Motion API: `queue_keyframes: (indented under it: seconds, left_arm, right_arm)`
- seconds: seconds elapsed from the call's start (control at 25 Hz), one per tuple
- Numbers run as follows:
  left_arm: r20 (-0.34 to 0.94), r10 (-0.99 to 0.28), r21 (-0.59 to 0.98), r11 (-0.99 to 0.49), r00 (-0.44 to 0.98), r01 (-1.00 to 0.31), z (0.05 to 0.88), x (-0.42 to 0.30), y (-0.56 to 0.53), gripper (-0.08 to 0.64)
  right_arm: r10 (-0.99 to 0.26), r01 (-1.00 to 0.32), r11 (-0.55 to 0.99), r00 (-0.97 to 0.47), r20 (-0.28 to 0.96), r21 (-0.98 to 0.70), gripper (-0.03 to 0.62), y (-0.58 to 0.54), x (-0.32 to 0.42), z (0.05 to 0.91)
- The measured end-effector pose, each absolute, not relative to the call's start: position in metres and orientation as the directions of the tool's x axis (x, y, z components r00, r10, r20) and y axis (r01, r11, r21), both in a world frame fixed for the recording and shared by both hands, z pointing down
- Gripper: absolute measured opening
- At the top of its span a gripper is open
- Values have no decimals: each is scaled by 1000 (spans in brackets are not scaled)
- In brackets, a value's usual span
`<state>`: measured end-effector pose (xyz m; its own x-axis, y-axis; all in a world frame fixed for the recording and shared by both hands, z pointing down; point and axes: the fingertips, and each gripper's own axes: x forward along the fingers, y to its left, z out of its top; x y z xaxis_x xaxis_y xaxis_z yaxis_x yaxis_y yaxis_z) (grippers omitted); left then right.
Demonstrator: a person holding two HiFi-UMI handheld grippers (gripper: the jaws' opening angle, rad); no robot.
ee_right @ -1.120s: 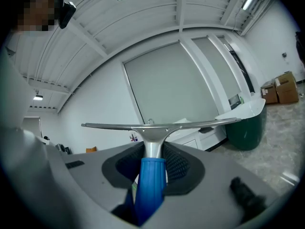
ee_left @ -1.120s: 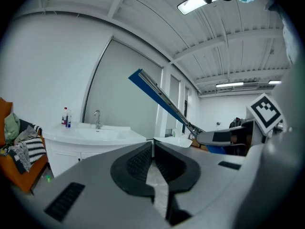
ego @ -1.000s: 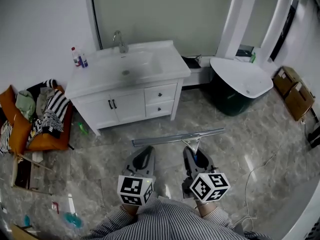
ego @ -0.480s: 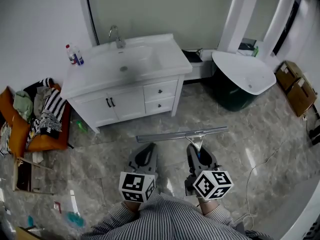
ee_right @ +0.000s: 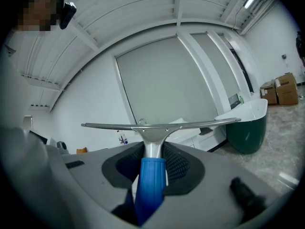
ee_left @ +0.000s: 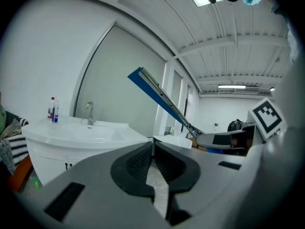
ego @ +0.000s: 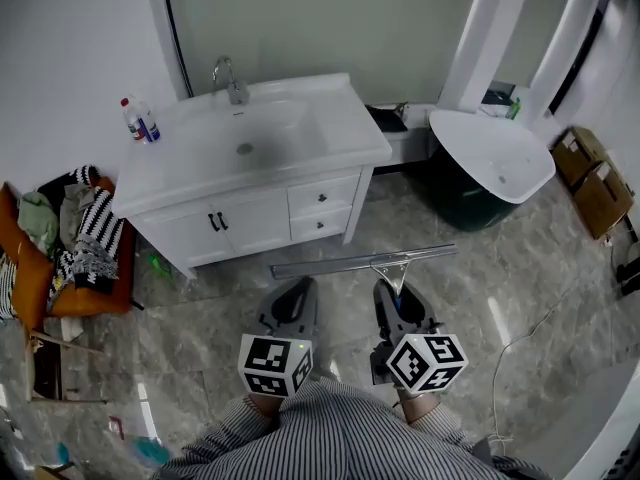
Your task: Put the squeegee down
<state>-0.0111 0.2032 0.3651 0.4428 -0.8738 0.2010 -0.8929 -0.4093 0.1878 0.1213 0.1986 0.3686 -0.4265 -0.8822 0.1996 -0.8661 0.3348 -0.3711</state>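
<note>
Squeegee (ego: 363,261) in right gripper (ego: 400,294), vanity (ego: 335,150) ahead, tub (ego: 490,160) beside

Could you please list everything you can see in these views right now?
squeegee: one, silver with blue handle, in the right tool
vanity cabinet: one, white, straight ahead
faucet: one, silver, on the vanity's back edge
bottles: two, pale, vanity's back left corner
basin: one, white over dark green, right of vanity
cardboard boxes: two, brown, far right
clothes: one pile, mixed colours, on orange seat, left
left tool: one, grey, shut, empty
right tool: one, grey, shut on squeegee
</note>
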Motion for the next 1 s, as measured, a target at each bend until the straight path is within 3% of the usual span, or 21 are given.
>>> queue_keyframes:
  seconds: [0.56, 1.0]
  left_arm:
    - [158, -857, 196, -459, 490, -866, 350, -53, 56, 28]
    - [188, -839, 213, -472, 510, -855, 368, -69, 10, 28]
  right_arm:
    - [-914, -884, 303, -376, 155, -356, 120, 58, 86, 352]
    - [-921, -891, 265, -347, 177, -369, 120, 10, 72, 366]
